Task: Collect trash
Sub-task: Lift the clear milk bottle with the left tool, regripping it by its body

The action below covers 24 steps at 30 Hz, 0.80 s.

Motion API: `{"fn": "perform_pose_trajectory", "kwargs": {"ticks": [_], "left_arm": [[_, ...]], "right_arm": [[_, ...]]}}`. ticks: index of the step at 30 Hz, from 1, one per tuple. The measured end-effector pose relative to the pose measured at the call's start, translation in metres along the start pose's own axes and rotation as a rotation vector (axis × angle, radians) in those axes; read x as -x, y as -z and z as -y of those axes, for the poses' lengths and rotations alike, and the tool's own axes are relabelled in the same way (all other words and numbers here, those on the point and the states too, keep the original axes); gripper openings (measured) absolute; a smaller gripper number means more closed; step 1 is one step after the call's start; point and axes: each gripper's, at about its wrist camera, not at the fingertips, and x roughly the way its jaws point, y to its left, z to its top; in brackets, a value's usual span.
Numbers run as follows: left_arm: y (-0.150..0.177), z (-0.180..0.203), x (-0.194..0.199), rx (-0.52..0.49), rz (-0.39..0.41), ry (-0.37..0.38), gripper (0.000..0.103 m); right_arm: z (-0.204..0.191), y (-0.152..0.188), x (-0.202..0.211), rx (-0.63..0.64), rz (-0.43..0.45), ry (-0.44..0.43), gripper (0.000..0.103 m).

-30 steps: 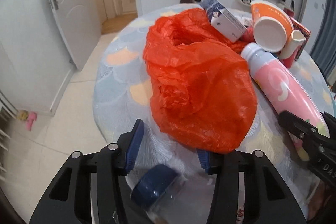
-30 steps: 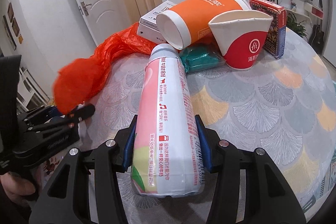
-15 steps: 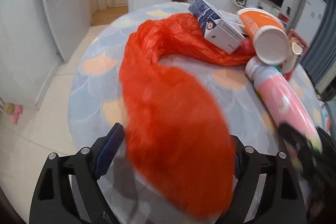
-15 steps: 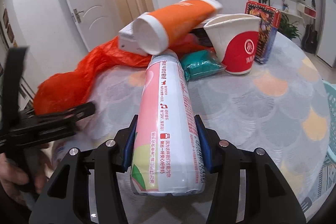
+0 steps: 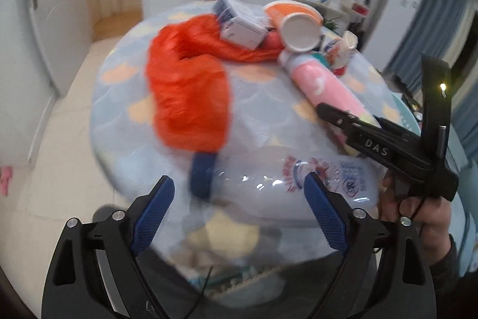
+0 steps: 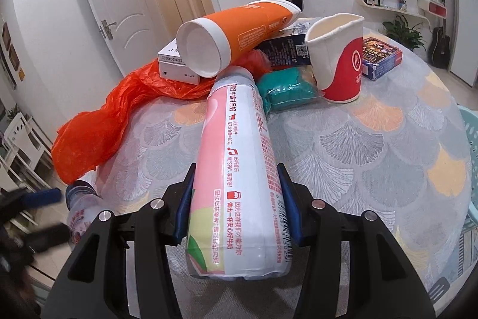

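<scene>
My right gripper (image 6: 236,208) is shut on a pink and white drink bottle (image 6: 236,169), its cap end pointing at the trash pile; the bottle also shows in the left wrist view (image 5: 322,85). My left gripper (image 5: 239,205) is open and empty, drawn back off the table edge. A clear plastic bottle with a blue cap (image 5: 280,178) lies on its side in front of the left gripper. An orange plastic bag (image 5: 188,88) lies flat on the round table (image 6: 373,139); it also shows in the right wrist view (image 6: 98,127).
An orange paper cup (image 6: 233,35) lies on a white box (image 6: 173,62). A red and white cup (image 6: 340,59), a teal packet (image 6: 286,91) and a dark printed box (image 6: 382,53) stand behind. The floor (image 5: 53,139) lies left of the table.
My left gripper has opened wide, let go of the orange bag and pulled back from the table. The clear bottle now lies in front of it. The right gripper keeps its hold on the pink bottle.
</scene>
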Motion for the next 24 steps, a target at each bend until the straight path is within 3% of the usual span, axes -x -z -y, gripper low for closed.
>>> {"fn": "perform_pose_trajectory", "kwargs": {"ticks": [5,9,14,18,20,24], "left_arm": [[-0.001,0.010,-0.005,0.003,-0.002,0.019,0.088],[-0.001,0.007,-0.005,0.045,-0.063,0.088,0.088],[0.010,-0.002,-0.003,0.231,-0.077,0.184,0.096],[0.006,-0.012,-0.016,0.337,-0.042,0.179,0.096],[0.000,-0.017,-0.036,0.365,-0.084,0.195,0.096],[-0.031,-0.018,-0.050,0.331,-0.006,0.174,0.096]], "right_arm": [[0.006,0.002,0.015,0.010,0.028,-0.012,0.047],[0.013,0.002,0.022,-0.006,0.047,-0.016,0.047],[0.013,0.004,0.017,-0.007,0.040,-0.012,0.047],[0.013,0.004,0.013,-0.026,0.029,-0.001,0.047],[0.006,0.010,0.013,-0.015,0.039,0.019,0.047],[-0.019,0.024,0.014,0.031,0.073,0.035,0.047]]}}
